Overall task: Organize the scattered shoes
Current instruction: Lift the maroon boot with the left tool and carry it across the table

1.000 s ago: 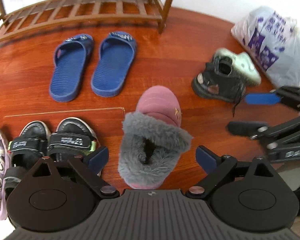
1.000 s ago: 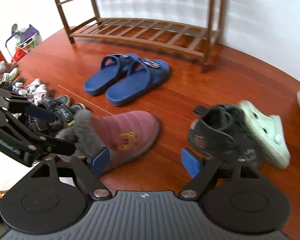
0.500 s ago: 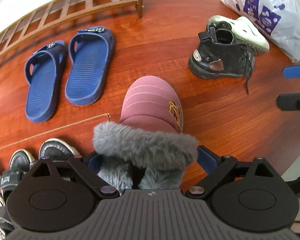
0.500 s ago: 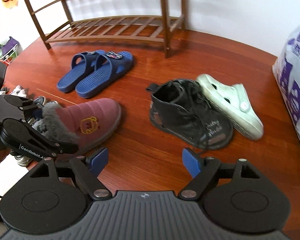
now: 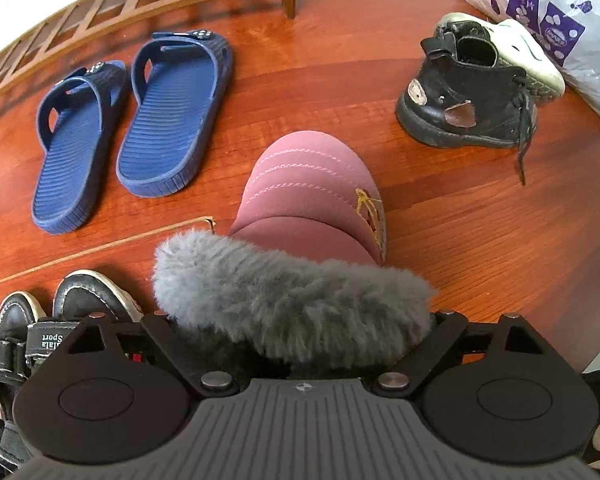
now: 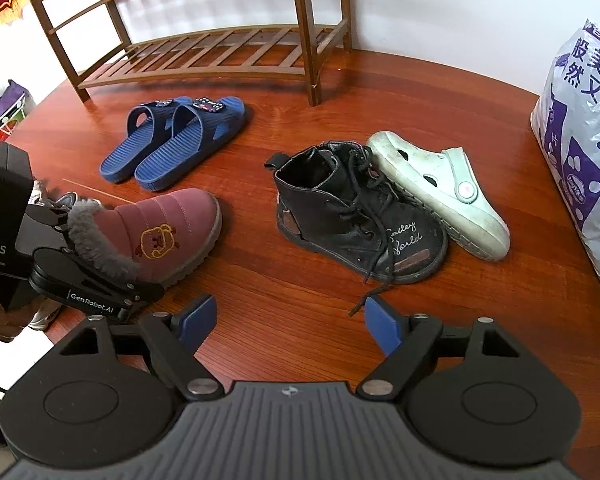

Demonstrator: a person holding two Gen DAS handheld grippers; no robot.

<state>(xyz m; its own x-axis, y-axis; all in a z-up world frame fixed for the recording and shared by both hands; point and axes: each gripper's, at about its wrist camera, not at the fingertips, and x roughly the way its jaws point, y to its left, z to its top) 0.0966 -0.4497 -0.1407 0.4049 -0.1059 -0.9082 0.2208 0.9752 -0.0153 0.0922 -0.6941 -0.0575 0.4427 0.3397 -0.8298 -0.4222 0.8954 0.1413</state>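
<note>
Left wrist view: the left gripper (image 5: 292, 322) has its two arms closed in on either side of the grey fur cuff of a pink fur-lined slipper boot (image 5: 312, 188); the fingertips are buried in the fur, so actual contact cannot be confirmed from this view; the boot's toe points away from the camera on the red-brown wooden floor (image 5: 440, 216); a pair of blue slide sandals (image 5: 132, 124) lies side by side to the left, toes toward the wooden shoe rack (image 5: 140, 4); a pair of black sport sandals (image 5: 40, 332) sits at the lower left, just beside the boot's cuff; a black lace-up ankle boot (image 5: 468, 108) stands to the upper right, touching a pale green clog (image 5: 524, 52) behind it; a white and purple plastic bag (image 5: 560, 12) lies beyond the clog

Right wrist view: the right gripper (image 6: 290, 324) is wide open and holds nothing; its blue fingertips (image 6: 198, 320) hover above bare floor (image 6: 280, 292); the left gripper (image 6: 80, 256) clamps the fur cuff of the pink slipper boot (image 6: 168, 228), whose sole rests on the floor; the black ankle boot (image 6: 352, 216) lies ahead, well apart from the pink boot, with the pale green clog (image 6: 440, 192) against its far side; the blue slides (image 6: 176, 140) rest in front of the shoe rack (image 6: 204, 52); the bag (image 6: 584, 140) occupies the right edge
</note>
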